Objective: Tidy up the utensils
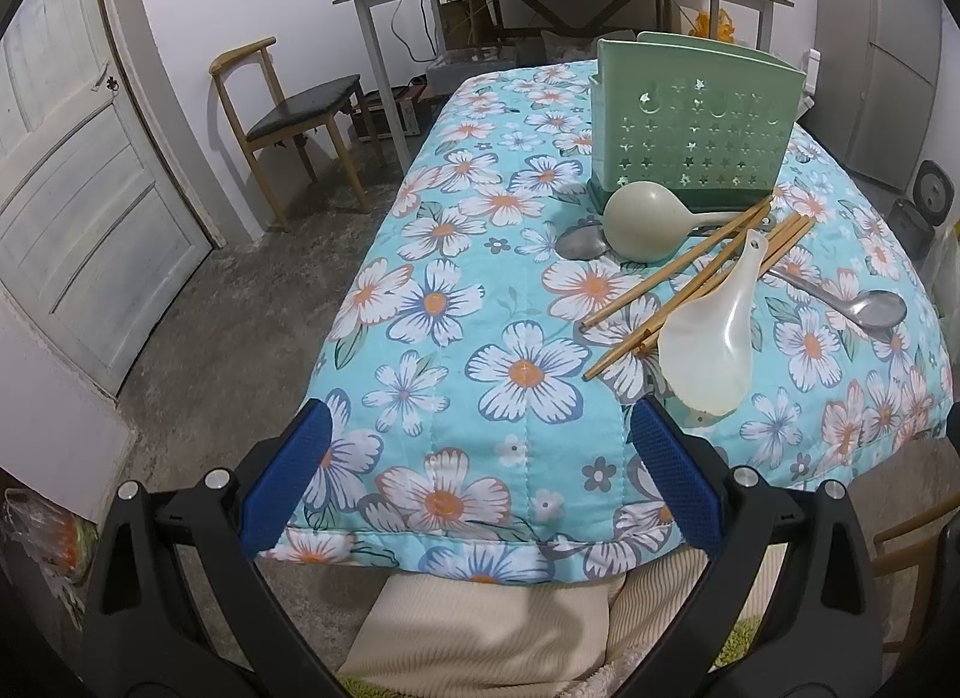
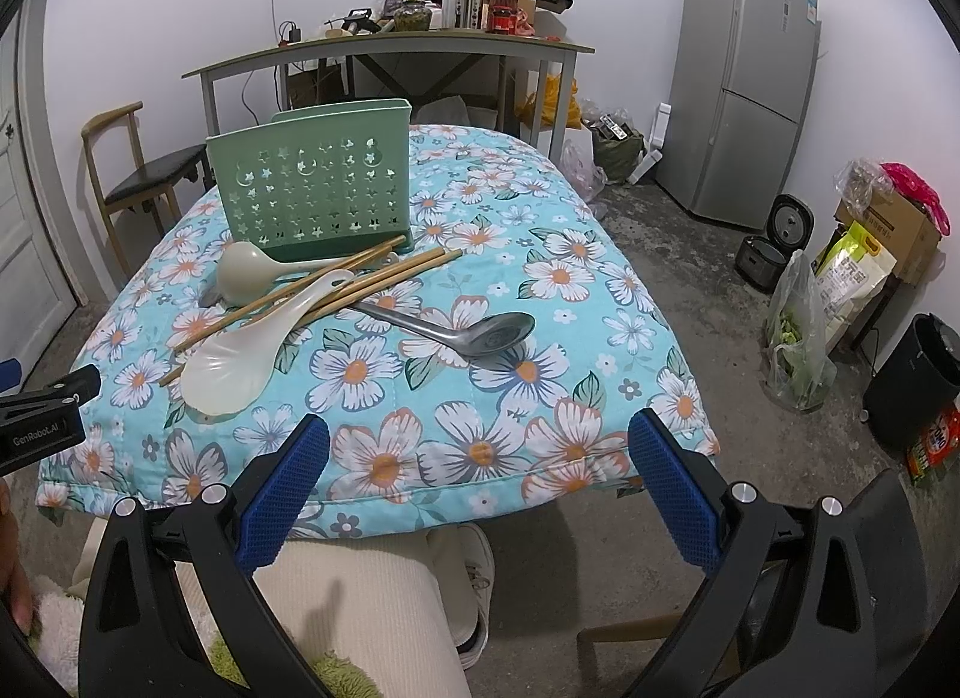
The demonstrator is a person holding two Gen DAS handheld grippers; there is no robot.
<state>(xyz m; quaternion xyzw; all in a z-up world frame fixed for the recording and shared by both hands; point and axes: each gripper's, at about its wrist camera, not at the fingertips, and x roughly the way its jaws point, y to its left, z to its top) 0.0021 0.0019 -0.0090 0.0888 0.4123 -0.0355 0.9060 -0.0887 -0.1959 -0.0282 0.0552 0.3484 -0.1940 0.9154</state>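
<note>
Both grippers wait at the near table edge, left gripper (image 1: pixel 480 476) and right gripper (image 2: pixel 480 482), jaws spread wide, holding nothing. Left to right: one beige ladle (image 2: pixel 243 275), one white rice paddle (image 2: pixel 234 359), several chopsticks (image 2: pixel 384 272), two metal spoons (image 2: pixel 474 332), heaped just before one green holder (image 2: pixel 312 188). Judgement: take the topmost paddle first, gripping its handle.

second metal spoon (image 1: pixel 581 244) mostly hidden under the beige ladle (image 1: pixel 641 222), handle unseen
</note>
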